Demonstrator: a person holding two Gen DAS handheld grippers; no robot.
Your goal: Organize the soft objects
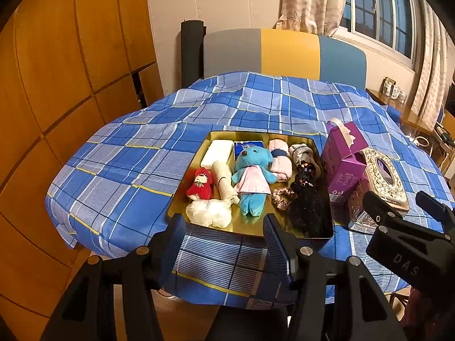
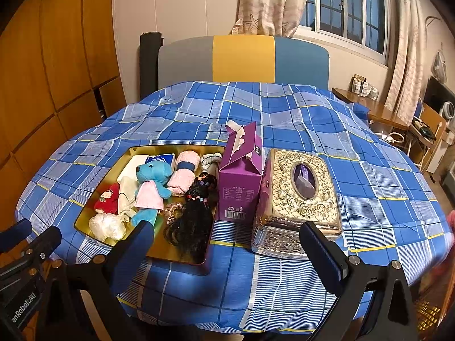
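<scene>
Left gripper [image 1: 224, 236] spread wide, empty, hovering off table's near edge before gold metal tray [image 1: 321, 227]. Tray on blue plaid tablecloth [image 1: 119, 170] holds red plush doll [image 1: 200, 184], white crinkled bag [image 1: 209, 213], blue teddy in pink dress [image 1: 251, 177], pink rolled towel [image 1: 280, 160], black curly wig [image 1: 308, 210]. Just right: purple carton [image 2: 241, 182], ornate silver tissue box [image 2: 298, 199]. Right gripper [image 2: 227, 241] spread wide, empty, touching nothing.
</scene>
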